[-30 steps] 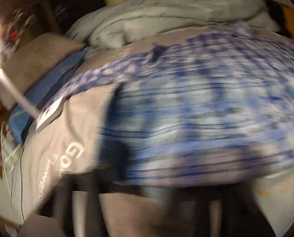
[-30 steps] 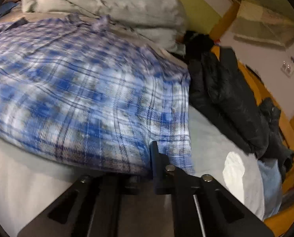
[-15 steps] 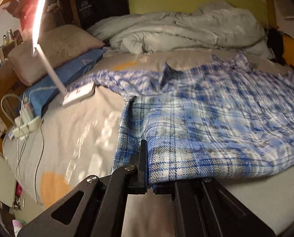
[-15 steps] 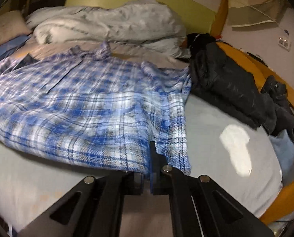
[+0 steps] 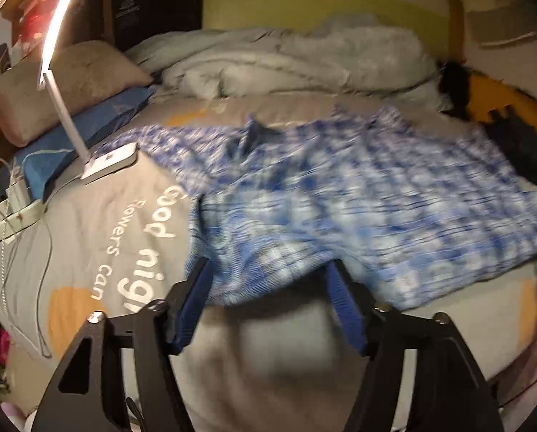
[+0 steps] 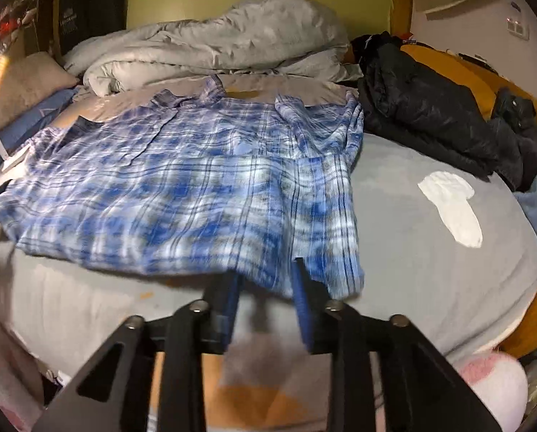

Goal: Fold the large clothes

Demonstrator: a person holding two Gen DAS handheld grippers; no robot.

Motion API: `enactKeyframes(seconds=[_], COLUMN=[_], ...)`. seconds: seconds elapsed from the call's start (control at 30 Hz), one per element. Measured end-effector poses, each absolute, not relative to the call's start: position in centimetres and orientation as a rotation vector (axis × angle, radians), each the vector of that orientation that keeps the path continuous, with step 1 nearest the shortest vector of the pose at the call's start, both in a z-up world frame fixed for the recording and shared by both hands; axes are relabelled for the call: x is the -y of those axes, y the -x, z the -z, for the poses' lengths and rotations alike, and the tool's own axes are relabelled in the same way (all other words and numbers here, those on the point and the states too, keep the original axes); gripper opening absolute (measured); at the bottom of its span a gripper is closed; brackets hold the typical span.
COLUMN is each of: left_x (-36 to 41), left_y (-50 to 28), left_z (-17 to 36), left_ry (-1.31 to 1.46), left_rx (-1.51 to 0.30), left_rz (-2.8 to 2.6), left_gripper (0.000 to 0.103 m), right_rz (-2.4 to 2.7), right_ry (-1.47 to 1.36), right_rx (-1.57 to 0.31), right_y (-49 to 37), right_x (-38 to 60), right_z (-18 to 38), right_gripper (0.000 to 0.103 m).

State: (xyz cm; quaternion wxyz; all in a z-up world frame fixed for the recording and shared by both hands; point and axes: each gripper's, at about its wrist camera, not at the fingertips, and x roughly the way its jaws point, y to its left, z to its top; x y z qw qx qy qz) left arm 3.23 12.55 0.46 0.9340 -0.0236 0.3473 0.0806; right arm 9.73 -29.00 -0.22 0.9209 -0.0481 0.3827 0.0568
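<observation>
Left wrist view: left gripper (image 5: 268, 280) now with jaws wide apart, where half a second ago clamped together on the near hem of the shirt (image 5: 358, 194); hem dropped and lying blurred across the gap between the blue pads (image 5: 192, 298), not pinched. Shirt spread over the bed (image 5: 99, 237), lamp (image 5: 106, 160) just beside its far left sleeve, duvet (image 5: 290, 61) heaped behind. Right wrist view: right gripper (image 6: 266, 288) likewise released, jaws apart where shut on the hem a moment before; shirt (image 6: 182, 187) flat and open, collar toward the duvet (image 6: 210, 46), right edge near the jacket (image 6: 423, 108), sock (image 6: 452, 208) well apart on the sheet. Judged from this: spreading step done, garment laid out, folding itself not yet begun; likely next a fresh grasp on a sleeve or side. No containers in either view.
</observation>
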Motion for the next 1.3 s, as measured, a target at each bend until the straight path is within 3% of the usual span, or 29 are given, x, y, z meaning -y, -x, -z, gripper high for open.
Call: enactKeyframes(seconds=[0.13,0.3,0.57,0.73,0.97,1.3], left_x=[-11.4,-10.0,-7.8,-5.2,-4.5,-6.7], left_y=[-1.9,-3.2,-8.0,-11.5,-17.2,-22.5], left_z=[-2.3,-5.2,-12.1,-14.3,-9.4,-0.9], left_ry=[0.052,0.03,0.012,-0.018,-0.03,-0.01], left_rx=[-0.663,-0.601,-0.448,-0.383,-0.441,-0.625], left_rz=[-0.126,-0.104,-0.117,-0.079,-0.084,-0.051], left_gripper=[0.077,0.08,0.092,0.101,0.101,0.099], right_rz=[-0.117,-0.125,-0.108,-0.06,0.029,0.024], right_ry=[0.072,0.029,-0.1,-0.176,-0.194,-0.299], right_rx=[-0.767,-0.694,-0.615,-0.658,-0.781,-0.921], right_y=[-7.6,-7.5,-12.9,-19.5,-30.2,-36.8], right_x=[29.0,29.8,32.5,34.2,36.6,40.1], right_z=[-0.4,-3.5,-10.2,-10.9,-5.5,0.6], right_gripper=[0.037,0.038,0.038,0.038,0.035,0.028])
